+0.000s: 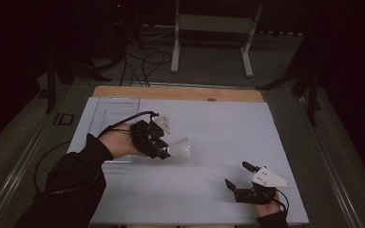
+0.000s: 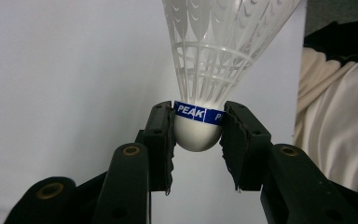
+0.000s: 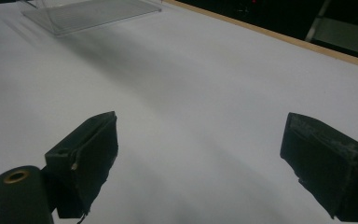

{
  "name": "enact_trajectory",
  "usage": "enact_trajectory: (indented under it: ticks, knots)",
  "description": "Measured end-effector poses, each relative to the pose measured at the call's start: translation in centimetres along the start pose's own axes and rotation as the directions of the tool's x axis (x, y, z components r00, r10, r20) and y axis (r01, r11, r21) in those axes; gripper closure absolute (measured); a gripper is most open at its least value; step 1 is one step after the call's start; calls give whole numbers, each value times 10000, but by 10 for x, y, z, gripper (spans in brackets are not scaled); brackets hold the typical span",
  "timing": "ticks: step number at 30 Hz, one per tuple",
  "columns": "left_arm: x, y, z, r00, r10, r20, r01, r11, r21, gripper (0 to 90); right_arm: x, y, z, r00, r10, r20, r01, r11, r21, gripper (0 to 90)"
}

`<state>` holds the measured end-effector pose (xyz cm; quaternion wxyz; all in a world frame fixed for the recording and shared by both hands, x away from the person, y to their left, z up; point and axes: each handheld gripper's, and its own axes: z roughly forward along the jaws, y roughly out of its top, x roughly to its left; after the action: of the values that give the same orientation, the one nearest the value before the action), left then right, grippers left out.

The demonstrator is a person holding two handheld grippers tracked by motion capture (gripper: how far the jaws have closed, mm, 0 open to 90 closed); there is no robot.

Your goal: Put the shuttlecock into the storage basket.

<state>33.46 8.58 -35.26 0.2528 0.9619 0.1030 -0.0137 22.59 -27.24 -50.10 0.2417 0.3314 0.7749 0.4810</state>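
Observation:
A white plastic shuttlecock (image 1: 180, 148) hangs above the white table (image 1: 218, 128), left of centre, its skirt pointing right. My left gripper (image 1: 164, 151) is shut on its rounded cork base. In the left gripper view the pads (image 2: 161, 140) press both sides of the shuttlecock (image 2: 200, 126) just below its blue printed band, and the feather skirt fans upward. My right gripper (image 1: 237, 176) rests low near the table's front right corner. Its jaws stand wide apart with nothing between them; the same right gripper (image 3: 200, 154) faces bare white tabletop in its own view.
A clear flat tray (image 1: 111, 114) lies at the table's back left, also seen as the tray (image 3: 88, 11) in the right gripper view. A wooden edge (image 1: 180, 92) runs along the far side. Beyond it are cables and a white stand (image 1: 209, 28) on the floor.

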Motion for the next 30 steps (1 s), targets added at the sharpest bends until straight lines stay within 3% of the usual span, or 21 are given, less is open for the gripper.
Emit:
enact_trajectory:
  ticks: [5,7,15,30]
  knots:
    - [1,-2,-8,9998,-53,-169,54,10000,15,650,0,0,0,10000,38,-13,-38,10000,2,113]
    - [3,-3,-11,9998,-186,-99,185,9998,-51,650,0,0,0,10000,-1,17,1,10000,-11,113]
    - [11,-15,-22,9973,-571,-470,568,9983,-89,650,0,0,0,10000,18,12,-18,10000,-11,113]
    - [23,-43,-45,9848,-1379,-1058,1345,9902,-386,650,1,0,1,10000,20,5,-20,10000,17,113]
